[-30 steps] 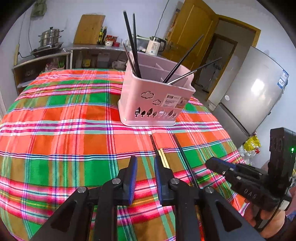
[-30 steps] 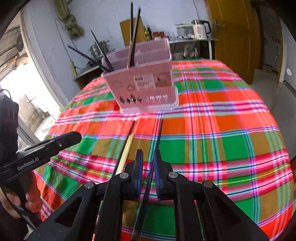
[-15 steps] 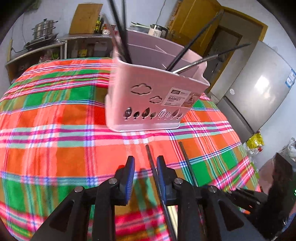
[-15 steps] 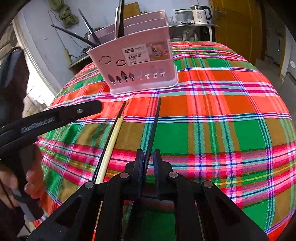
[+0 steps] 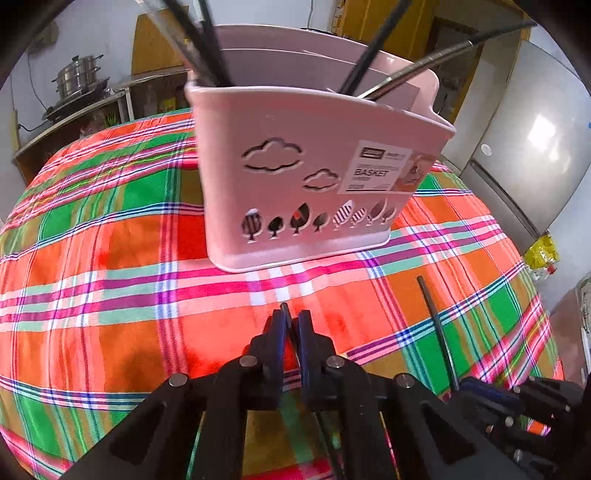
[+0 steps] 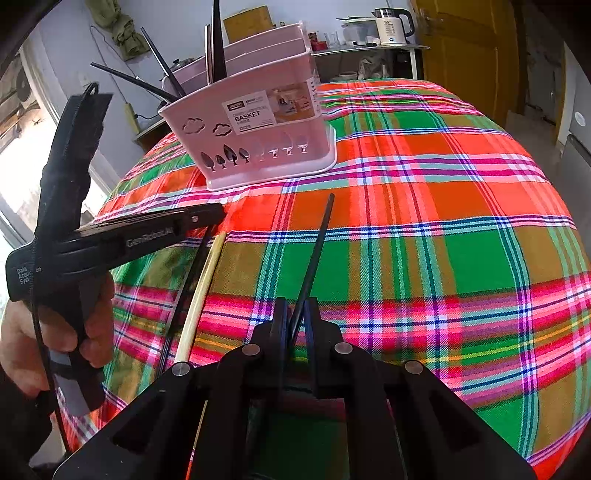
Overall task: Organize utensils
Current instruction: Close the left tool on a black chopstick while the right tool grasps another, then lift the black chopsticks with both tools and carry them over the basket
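- The left gripper (image 5: 290, 322) is pointing down at the plaid tablecloth (image 5: 110, 258), its jaws drawn nearly together on the tip of a black chopstick (image 5: 286, 314) that is poking out between the pads.
- The right gripper (image 6: 296, 314) is hovering low over the same cloth, its jaws narrowing on a second black chopstick (image 6: 314, 254), which is running up between them and slanting away toward the basket.
- In the right wrist view, a pale wooden chopstick (image 6: 201, 291) is lying on the cloth just left of that one, beside the dark stick under the left gripper.
- A person's hand (image 6: 55, 339) is gripping the left tool's handle at the table edge.
- Farther on, the pink basket (image 5: 306, 177) is standing upright on the cloth, with several dark chopsticks (image 5: 207, 40) leaning out of its compartments.
- Beyond it, a steel pot (image 5: 79, 77) is sitting on a shelf, and a white kettle (image 6: 391, 26) is resting on a far counter.
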Available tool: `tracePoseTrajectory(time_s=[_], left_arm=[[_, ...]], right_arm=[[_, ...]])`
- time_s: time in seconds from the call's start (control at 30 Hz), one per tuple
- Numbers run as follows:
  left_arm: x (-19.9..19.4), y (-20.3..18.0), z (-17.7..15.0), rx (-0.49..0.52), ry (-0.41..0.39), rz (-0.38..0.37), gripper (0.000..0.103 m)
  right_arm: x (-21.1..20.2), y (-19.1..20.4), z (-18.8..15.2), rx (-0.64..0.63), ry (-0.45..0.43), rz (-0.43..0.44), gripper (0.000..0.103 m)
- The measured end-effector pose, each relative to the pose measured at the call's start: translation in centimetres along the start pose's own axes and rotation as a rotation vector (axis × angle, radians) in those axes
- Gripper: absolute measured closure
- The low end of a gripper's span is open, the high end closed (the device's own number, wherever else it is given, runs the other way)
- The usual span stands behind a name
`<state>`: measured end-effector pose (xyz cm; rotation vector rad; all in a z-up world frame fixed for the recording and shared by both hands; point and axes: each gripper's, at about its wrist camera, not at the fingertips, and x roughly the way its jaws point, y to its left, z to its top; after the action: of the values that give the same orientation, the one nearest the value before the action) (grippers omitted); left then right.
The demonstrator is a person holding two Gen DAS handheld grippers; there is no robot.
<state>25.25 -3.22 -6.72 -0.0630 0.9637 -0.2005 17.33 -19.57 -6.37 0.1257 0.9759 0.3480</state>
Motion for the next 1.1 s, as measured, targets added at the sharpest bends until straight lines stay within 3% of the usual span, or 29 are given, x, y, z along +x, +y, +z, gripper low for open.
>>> tracePoseTrajectory(time_s=[0.4,0.6,0.83,0.97,1.1], left_arm=[[-3.4,5.1,-3.5,-0.05,-0.014,0.059,0.098],[-5.4,7.0,-4.5,-0.13,-0.017,-0.001,0.097],[-6.8,6.3,-5.4,-0.127,-0.004,-0.055,0.095],[-5.6,5.9,-5.6,-0.12,0.053,0.0,0.093],[-5.6,5.9,-5.8,-0.139,0.054,0.006,0.093]], right_arm=[[-0.8,-0.2,-0.9,-0.013,0.021,-0.022,0.094],[-1.2,-0.3,-1.1,-0.013,0.038,-0.027,0.094],[-0.5,0.3,0.4,-0.026,0.033,-0.048,0.093],[0.5,0.3,1.4,-0.027,0.049,-0.067,0.092],[1.1,0.0,2.2,-0.016,0.057,-0.07,0.092]])
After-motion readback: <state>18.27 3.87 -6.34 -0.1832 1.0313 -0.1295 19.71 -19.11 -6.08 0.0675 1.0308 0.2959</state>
